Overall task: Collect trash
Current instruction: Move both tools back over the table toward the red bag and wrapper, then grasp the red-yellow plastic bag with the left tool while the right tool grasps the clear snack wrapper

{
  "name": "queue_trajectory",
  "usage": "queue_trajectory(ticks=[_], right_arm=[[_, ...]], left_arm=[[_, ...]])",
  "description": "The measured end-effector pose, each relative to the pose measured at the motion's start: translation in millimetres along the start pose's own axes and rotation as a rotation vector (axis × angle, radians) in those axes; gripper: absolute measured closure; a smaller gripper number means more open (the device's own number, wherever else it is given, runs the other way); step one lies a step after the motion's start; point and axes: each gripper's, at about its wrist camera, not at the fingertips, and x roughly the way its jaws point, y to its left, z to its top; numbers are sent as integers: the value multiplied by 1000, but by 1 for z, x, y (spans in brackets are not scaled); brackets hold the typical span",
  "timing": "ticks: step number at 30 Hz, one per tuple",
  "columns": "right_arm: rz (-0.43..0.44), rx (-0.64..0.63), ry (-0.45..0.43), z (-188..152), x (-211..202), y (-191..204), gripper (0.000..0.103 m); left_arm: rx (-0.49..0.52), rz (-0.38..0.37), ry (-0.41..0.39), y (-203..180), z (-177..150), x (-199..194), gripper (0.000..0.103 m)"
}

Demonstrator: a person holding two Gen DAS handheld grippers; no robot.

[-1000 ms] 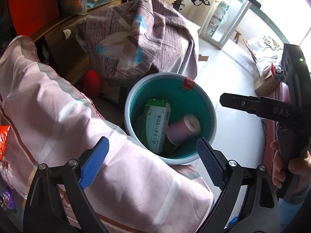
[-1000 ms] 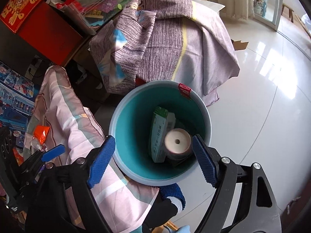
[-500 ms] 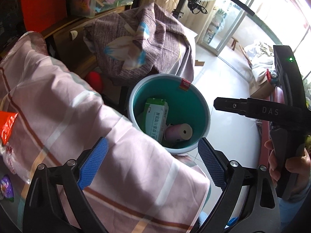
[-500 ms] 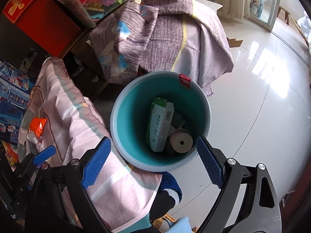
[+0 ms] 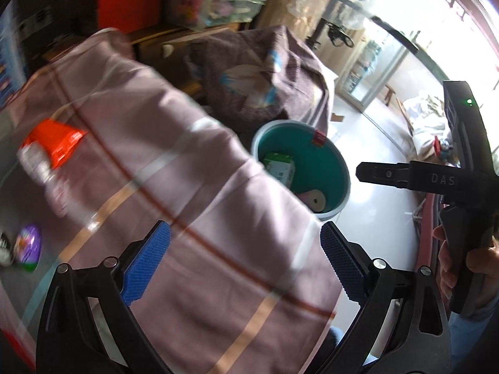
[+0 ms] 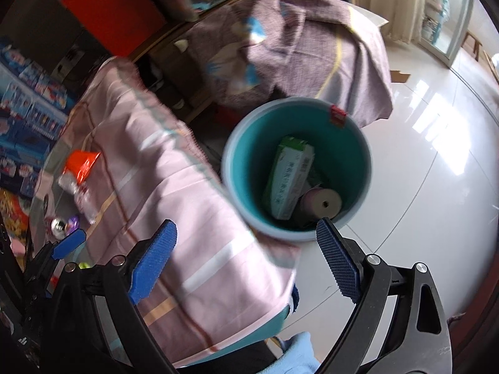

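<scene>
Bucket point(image 6: 296, 168), teal inside, stands on the white floor just beside the corner of the pink striped cloth-covered table point(image 5: 193, 205) and holds a green-and-white box point(image 6: 288, 177) and a pinkish roll point(image 6: 322, 202). Left gripper point(image 5: 243, 261) and right gripper point(image 6: 246, 258) both hang spread and empty above the table's near edge. Remaining trash, judged: orange-topped clear wrapper point(image 5: 51, 152) and small purple packet point(image 5: 28, 246) toward the table's far-left side; best approached from above, pinching the crinkled wrapper itself without gathering cloth.

Both wrist views angled steeply down over pink cloth point(image 5: 193, 212); share teal bin point(image 6: 237, 155)
</scene>
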Motion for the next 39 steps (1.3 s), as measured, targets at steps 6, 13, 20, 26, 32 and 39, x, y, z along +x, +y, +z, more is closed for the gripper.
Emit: queue_trajectory(ticks=[6, 13, 20, 26, 32, 39], right_arm=[[17, -94, 29, -17, 4, 48, 16], [35, -175, 94, -42, 22, 100, 16], [56, -323, 175, -77, 41, 170, 16], [104, -495, 237, -116, 47, 235, 16], [159, -667, 311, -165, 50, 305, 16], [200, -831, 404, -222, 58, 363, 16]], left_arm=[[-55, 48, -25, 39, -29, -29, 6], [-118, 136, -28, 87, -70, -62, 6], [-181, 243, -29, 143, -119, -108, 6], [-245, 346, -14, 190, -165, -149, 6], [-337, 375, -40, 222, -210, -187, 6], [-410, 401, -28, 246, -259, -204, 6]])
